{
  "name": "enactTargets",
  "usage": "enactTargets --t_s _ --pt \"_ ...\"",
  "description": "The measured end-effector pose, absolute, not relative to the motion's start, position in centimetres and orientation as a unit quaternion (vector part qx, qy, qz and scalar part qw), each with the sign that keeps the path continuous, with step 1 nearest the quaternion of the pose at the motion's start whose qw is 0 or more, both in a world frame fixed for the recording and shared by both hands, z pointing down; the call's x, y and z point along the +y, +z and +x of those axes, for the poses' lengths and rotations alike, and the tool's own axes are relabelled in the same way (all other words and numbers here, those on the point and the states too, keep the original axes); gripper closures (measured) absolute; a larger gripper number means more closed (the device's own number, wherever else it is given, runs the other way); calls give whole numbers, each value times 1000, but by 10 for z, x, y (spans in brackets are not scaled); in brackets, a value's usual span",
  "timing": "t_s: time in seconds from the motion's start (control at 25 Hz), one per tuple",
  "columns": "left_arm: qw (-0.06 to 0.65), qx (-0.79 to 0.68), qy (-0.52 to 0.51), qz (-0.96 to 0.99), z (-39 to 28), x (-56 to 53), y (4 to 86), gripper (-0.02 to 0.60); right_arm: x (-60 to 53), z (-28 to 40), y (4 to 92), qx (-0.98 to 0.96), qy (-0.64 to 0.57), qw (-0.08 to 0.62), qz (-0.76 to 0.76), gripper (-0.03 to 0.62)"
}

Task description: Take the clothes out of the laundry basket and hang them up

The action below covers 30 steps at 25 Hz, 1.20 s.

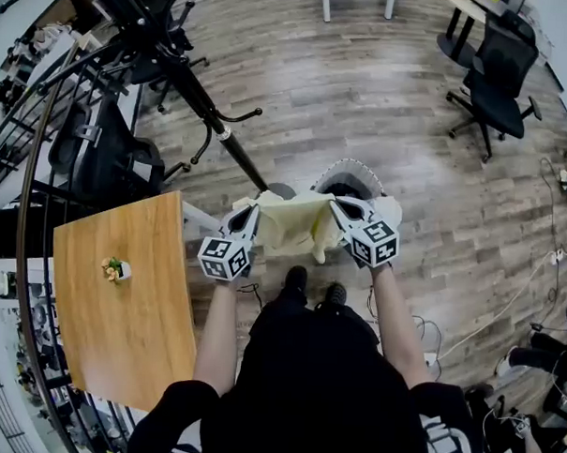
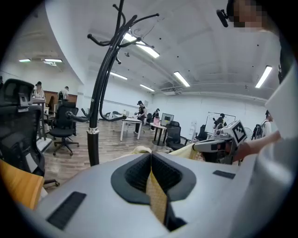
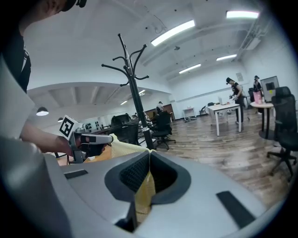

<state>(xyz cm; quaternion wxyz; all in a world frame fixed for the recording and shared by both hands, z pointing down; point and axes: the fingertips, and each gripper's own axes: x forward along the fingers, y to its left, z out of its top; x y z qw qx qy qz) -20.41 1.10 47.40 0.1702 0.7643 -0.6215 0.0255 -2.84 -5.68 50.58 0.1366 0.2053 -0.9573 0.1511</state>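
A: State of the left hand-held gripper (image 2: 151, 162)?
B: Jaws pressed together. A thin fold of the yellow garment (image 1: 293, 226) is pinched between the black pads, and the cloth edge runs down the slot toward the camera.
A: And the right hand-held gripper (image 3: 149, 160)?
B: Same. Jaws clamped tight on another bit of that garment, with yellow fabric hanging down between the pads.
A: Where's the garment?
B: Up in the air, spread between the two grippers in front of the person's body. Each gripper has one upper edge and the middle sags below. Pale yellow; I can't tell what kind of clothing it is.
A: The laundry basket (image 1: 354, 168)?
B: On the wood floor just past the garment in the head view, partly hidden behind the cloth and the right gripper. White scalloped rim, dark inside. Contents not readable.
A: Anything nearby?
B: A black coat rack (image 1: 200, 95) stands on the floor left of the basket. Its pole slants to the upper left in the head view, with curved hooks at the top. In both gripper views it stands beyond the cloth.
A: The rest?
B: A wooden worktop (image 1: 120, 308) at the person's left with a small potted plant (image 1: 115, 270) on it. A black office chair (image 1: 496, 75) sits well apart at the upper right. People stand at desks far back in the room.
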Motion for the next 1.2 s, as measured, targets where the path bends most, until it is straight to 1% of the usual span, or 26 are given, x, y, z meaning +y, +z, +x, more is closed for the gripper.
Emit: enactTargets --t_s 0.2,0.36,0.72,0.92,1.2 --pt "142 -660 15 737 -213 34 448 555 -44 -42 486 -972 121 134 152 579" --pt "121 -686 26 717 -220 52 437 555 -38 -58 477 -979 109 134 112 579" --pt "80 -724 4 686 -248 81 403 555 -31 -98 442 -989 77 107 71 579" --pt "56 -731 -10 680 -282 85 380 555 -29 -132 418 -992 54 94 60 579" --pt "39 -723 -15 689 -350 77 365 555 -34 -197 399 -993 40 80 75 579"
